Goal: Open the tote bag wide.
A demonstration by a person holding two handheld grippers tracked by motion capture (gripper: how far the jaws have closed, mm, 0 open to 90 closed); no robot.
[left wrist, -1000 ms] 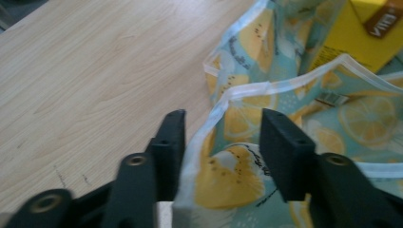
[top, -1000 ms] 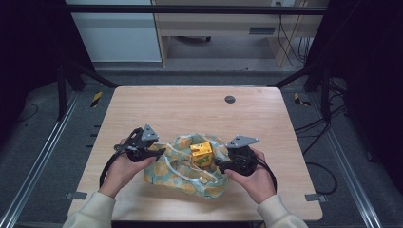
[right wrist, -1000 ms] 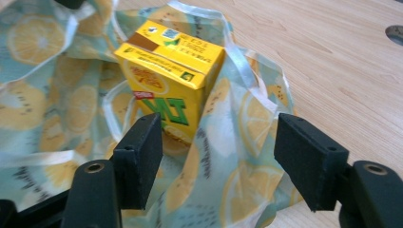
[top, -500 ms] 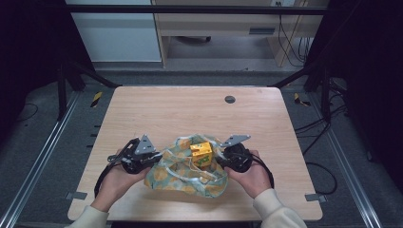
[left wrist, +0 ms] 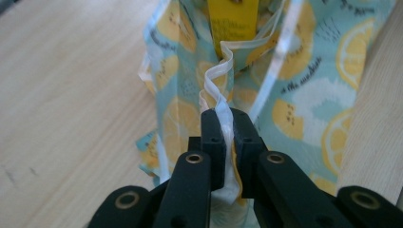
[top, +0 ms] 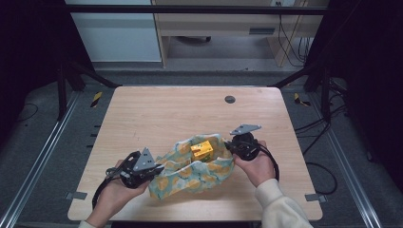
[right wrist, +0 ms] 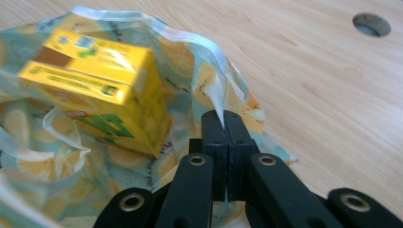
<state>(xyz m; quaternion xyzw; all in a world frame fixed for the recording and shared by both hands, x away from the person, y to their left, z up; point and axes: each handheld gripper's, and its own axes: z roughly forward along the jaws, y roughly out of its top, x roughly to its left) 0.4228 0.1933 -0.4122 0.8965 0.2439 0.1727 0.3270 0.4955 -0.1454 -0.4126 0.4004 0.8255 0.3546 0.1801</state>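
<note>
A light-blue bag printed with lemons (top: 195,173) lies on the wooden table (top: 157,114), its mouth gaping. A yellow carton (top: 203,151) sits inside it. My left gripper (top: 159,167) has just been closing and is shut on the bag's white-trimmed edge (left wrist: 223,111) at its near-left end. My right gripper (top: 230,147) has also just been closing, and its jaws pinch the bag's rim (right wrist: 223,102) on the right side. In the right gripper view the yellow carton (right wrist: 95,80) rests just left of the jaws.
A round dark hole (top: 230,99) sits in the tabletop toward the far right. The table's near edge runs just under the person's forearms. Metal floor rails (top: 38,156) and cables flank the table.
Both grippers moved in onto the bag's edges and closed on them. The left hand slid toward the near-left corner, drawing the bag out longer; the right hand shifted slightly right.
</note>
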